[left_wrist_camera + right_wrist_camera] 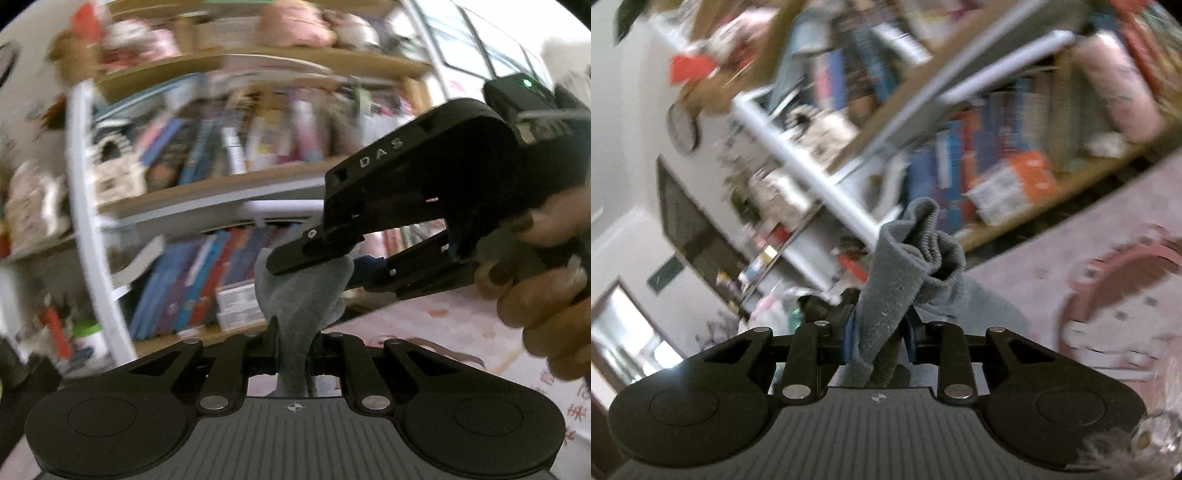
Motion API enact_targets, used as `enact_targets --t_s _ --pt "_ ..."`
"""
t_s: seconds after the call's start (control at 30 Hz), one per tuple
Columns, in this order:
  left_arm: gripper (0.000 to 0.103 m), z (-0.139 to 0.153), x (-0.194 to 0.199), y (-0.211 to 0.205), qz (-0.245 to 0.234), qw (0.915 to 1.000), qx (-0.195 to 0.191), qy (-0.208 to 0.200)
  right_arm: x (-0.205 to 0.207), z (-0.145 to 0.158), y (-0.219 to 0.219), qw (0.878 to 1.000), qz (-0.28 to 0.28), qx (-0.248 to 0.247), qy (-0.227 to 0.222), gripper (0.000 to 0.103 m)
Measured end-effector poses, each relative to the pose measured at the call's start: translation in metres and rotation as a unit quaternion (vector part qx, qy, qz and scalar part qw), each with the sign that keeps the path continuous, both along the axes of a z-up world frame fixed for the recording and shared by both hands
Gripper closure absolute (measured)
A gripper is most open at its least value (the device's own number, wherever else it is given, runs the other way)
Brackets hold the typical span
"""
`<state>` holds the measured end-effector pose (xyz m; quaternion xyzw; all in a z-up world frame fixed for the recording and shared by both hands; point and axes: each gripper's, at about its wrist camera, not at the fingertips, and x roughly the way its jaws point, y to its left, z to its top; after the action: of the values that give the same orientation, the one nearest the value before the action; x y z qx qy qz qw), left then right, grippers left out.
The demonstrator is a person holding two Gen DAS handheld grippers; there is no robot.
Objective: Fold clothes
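Left wrist view: blurred bookshelf (221, 177) packed with books across the background, pale patterned rug (443, 325) at lower right. In front, grey garment (295, 295) bunched and stretched between both tools, off the rug, clear of any surface. Right gripper (317, 258) reaching in from the right, held by a hand (535, 295), fingers clamped on the upper bunch of the cloth. Left gripper (291, 350) at the bottom, fingers nearly together, pinched on the lower end of the same cloth.

Right wrist view: tilted, blurred bookshelf (960, 129) and pink rug (1089, 277) behind. Grey garment (905, 266) rising crumpled out of the right gripper (879, 339), ribbed edge on top, fingers closed on the fabric.
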<state>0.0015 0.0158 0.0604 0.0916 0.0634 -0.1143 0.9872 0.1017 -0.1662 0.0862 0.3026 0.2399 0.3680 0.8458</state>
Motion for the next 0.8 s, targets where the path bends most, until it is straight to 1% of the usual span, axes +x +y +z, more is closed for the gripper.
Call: enact_targets --t_s 0.13,0.17,0.2,0.27,0.33,0.37,0.4,0.43,0.47,0.5,0.53,0.6,0.67,0.73,0.77,0.8 --pt "0.090 -0.002 -0.006 0.051 0.024 0.9976 -0.061 0.024 -0.001 0.007 0.061 0.998 0.034 -0.047 -0.030 0.078" --pt "0.089 -0.005 -0.008 0.063 0.030 0.9962 -0.075 0.032 0.000 0.006 0.075 0.997 0.042 -0.058 -0.032 0.078" --pt "0.086 -0.008 -0.009 0.073 0.036 0.9948 -0.086 0.042 0.001 0.005 0.091 0.995 0.053 -0.073 -0.035 0.078" --pt "0.085 -0.017 -0.011 0.091 0.045 0.9917 -0.103 0.062 0.003 -0.001 0.117 0.992 0.071 -0.102 -0.037 0.077" --pt "0.081 -0.027 -0.013 0.106 0.052 0.9885 -0.115 0.084 0.005 -0.011 0.139 0.987 0.092 -0.128 -0.036 0.072" --pt "0.076 -0.032 -0.014 0.112 0.054 0.9871 -0.119 0.093 0.006 -0.017 0.148 0.985 0.100 -0.138 -0.032 0.069" --pt "0.064 -0.036 -0.016 0.118 0.060 0.9859 -0.120 0.100 0.008 -0.024 0.157 0.983 0.108 -0.148 -0.027 0.063" --pt "0.055 -0.041 -0.017 0.123 0.065 0.9846 -0.122 0.107 0.009 -0.030 0.165 0.980 0.116 -0.157 -0.023 0.057" --pt "0.034 -0.044 -0.019 0.128 0.072 0.9835 -0.122 0.113 0.011 -0.036 0.174 0.978 0.125 -0.166 -0.017 0.056" --pt "0.023 -0.046 -0.021 0.131 0.079 0.9828 -0.121 0.115 0.013 -0.044 0.178 0.977 0.136 -0.165 -0.004 0.056" --pt "0.022 -0.046 -0.024 0.135 0.082 0.9826 -0.121 0.115 0.017 -0.050 0.181 0.976 0.150 -0.156 0.015 0.056" --pt "0.018 -0.046 -0.028 0.142 0.085 0.9825 -0.120 0.113 0.021 -0.058 0.178 0.978 0.172 -0.112 0.047 0.055" --pt "0.014 -0.046 -0.032 0.150 0.089 0.9825 -0.120 0.112 0.020 -0.056 0.166 0.980 0.182 -0.064 0.044 0.050" --pt "0.013 -0.044 -0.035 0.157 0.094 0.9822 -0.123 0.107 0.017 -0.048 0.150 0.984 0.168 -0.051 0.026 0.042" --pt "0.012 -0.042 -0.037 0.161 0.097 0.9818 -0.127 0.102 0.015 -0.045 0.141 0.986 0.161 -0.045 0.017 0.042" --pt "0.009 -0.040 -0.038 0.164 0.099 0.9814 -0.133 0.098 0.012 -0.043 0.132 0.987 0.149 -0.052 0.009 0.041"
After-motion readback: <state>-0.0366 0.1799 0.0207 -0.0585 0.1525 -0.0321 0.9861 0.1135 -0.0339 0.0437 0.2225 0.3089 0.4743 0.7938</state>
